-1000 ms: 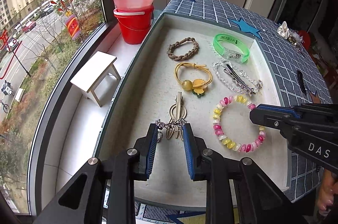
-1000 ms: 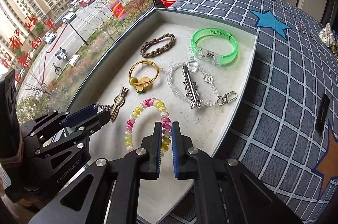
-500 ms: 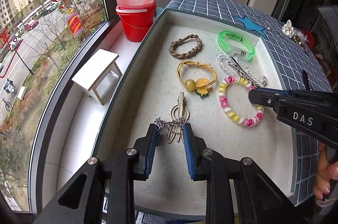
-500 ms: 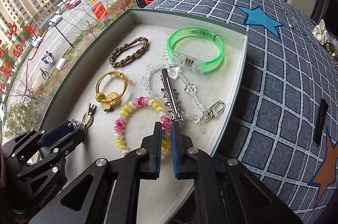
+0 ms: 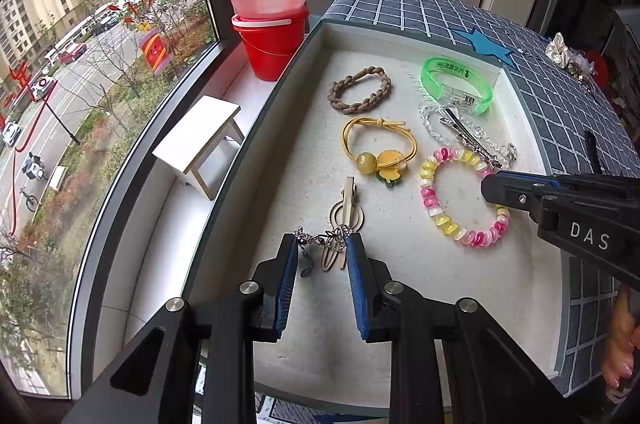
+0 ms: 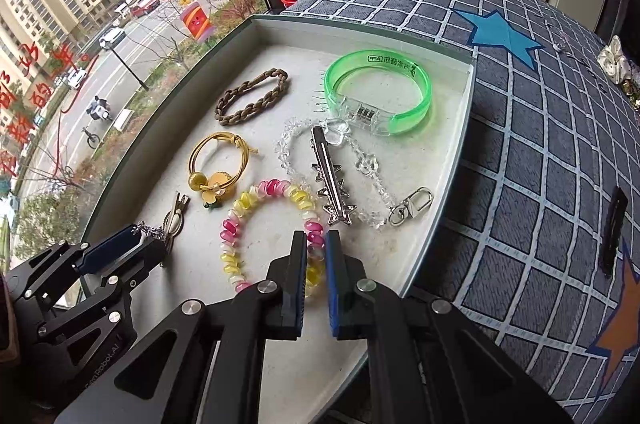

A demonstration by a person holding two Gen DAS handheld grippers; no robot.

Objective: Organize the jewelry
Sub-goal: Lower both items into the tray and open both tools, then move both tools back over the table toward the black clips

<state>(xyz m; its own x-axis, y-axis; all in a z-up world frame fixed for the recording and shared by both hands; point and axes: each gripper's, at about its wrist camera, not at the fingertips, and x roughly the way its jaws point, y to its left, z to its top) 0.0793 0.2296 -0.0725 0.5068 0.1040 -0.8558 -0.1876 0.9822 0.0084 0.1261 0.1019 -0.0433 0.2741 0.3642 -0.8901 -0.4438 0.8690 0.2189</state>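
Note:
A pale tray holds the jewelry. My left gripper is shut on a small silver chain above a gold hair clip. My right gripper is closed on the near side of a pink and yellow bead bracelet. Farther back lie a yellow hair tie with a flower, a brown braided band, a green bangle, a clear bead chain and a silver star clip.
The tray sits on a blue grid cloth with stars. A red bucket with a pink bowl and a small white stool stand on the window sill at left. A black clip and a pale scrunchie lie on the cloth at right.
The right gripper has dragged the bead bracelet farther into the tray, up against the star clip and hair tie. The left gripper has held still with the chain.

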